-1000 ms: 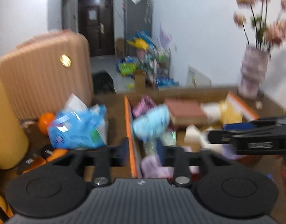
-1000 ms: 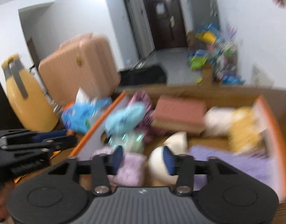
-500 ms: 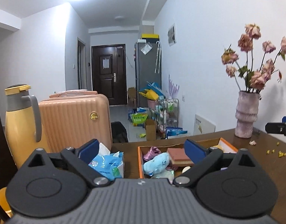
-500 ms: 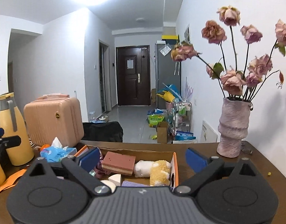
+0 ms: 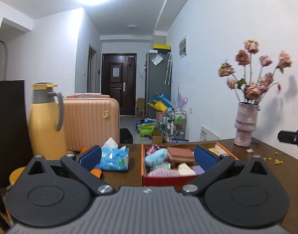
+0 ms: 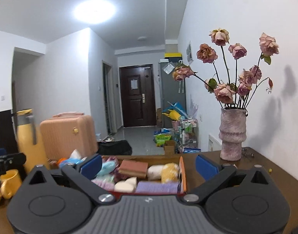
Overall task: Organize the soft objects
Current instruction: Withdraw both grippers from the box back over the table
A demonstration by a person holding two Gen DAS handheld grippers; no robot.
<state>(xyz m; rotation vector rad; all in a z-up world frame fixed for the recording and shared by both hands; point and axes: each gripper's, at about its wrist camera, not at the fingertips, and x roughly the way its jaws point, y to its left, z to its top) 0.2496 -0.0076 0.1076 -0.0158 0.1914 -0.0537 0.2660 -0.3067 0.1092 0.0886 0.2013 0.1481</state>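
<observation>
Both grippers withdrawn, fingers spread | box (image 5: 143,161) rim unobstructed; empty-handed

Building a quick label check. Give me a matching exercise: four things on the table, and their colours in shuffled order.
Things:
1. jug
2. vase
3. tissue pack
4. box

Colours:
A. blue
B. orange rim, red front
C. yellow, grey handle
D. pinkish, rough

Pairs: 1-C, 2-D, 3-A, 4-B
</observation>
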